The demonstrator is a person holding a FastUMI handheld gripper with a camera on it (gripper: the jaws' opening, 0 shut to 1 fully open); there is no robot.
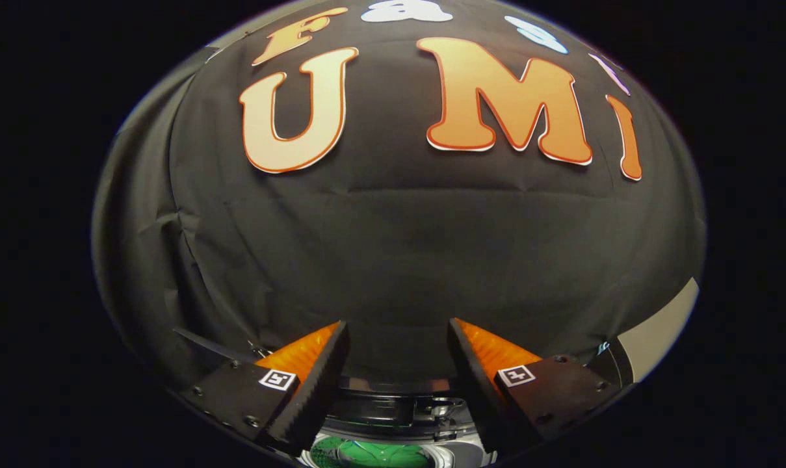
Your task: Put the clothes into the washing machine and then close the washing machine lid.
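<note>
The gripper is held up high and looks at the booth's black wall. Its two fingers are spread apart, and nothing is between them.

Low down, between the fingers and a bit past them, I can see a small part of the washer. There is a dark rim, some shiny bits, and a white ring under that. Inside the ring there is something green. It may be clothes in the tub, but so little of it shows that I cannot be sure. I cannot tell where the lid is or how it stands.

Clothes are soft and light. They fold and hang down when you lift them. They do not break, so a firm squeeze is fine. I think the best way is to pinch a thick bunch near the middle, so less cloth trails over the rim.

The lid is likely hard and stiff. It would move on a hinge. I think pushing or holding it near its free edge would work best, and going slow, so it does not bang down.
</note>
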